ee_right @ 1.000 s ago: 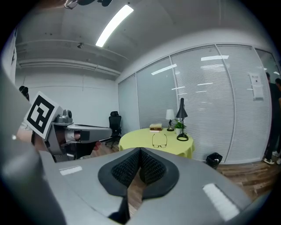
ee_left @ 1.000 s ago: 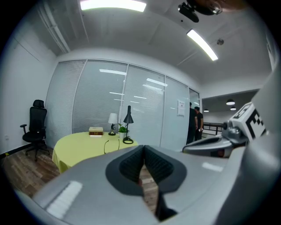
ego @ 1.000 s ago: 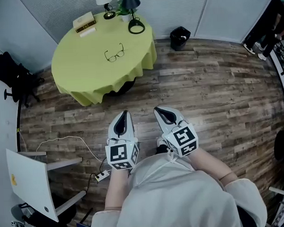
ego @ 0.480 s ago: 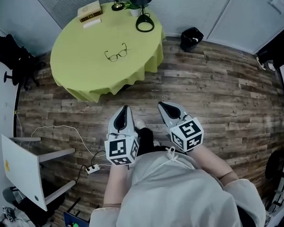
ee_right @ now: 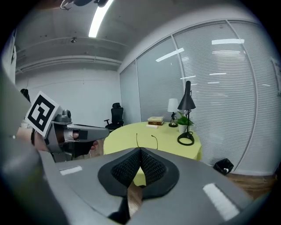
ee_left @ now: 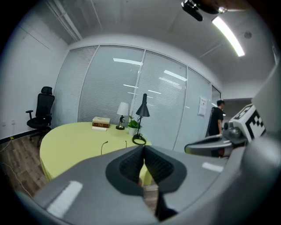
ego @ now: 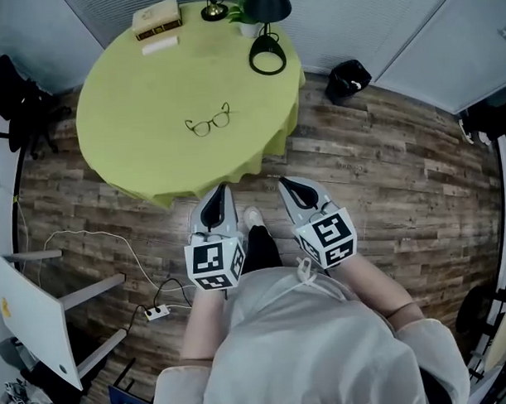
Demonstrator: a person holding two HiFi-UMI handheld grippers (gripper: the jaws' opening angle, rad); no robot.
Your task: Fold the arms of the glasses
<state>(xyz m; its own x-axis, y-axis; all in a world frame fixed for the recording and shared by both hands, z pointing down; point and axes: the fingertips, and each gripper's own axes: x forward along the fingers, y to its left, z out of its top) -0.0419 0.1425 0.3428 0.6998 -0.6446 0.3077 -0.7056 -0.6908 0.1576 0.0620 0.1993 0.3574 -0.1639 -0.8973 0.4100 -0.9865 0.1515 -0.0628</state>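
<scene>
Left gripper [ego: 220, 193] and right gripper [ego: 286, 185] jaws closed, empty, near the table [ego: 127, 160]; glasses [ego: 208, 122] lie unfolded farther on it

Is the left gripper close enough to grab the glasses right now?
Probably not yet. The glasses lie near the middle of the table, and the left gripper looks just short of the table's edge. Nothing seems to block the way between them.

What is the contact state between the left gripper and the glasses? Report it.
Apart. The head view shows the glasses lying on the table, the left gripper held at its near edge, bare yellow cloth between them.
</scene>
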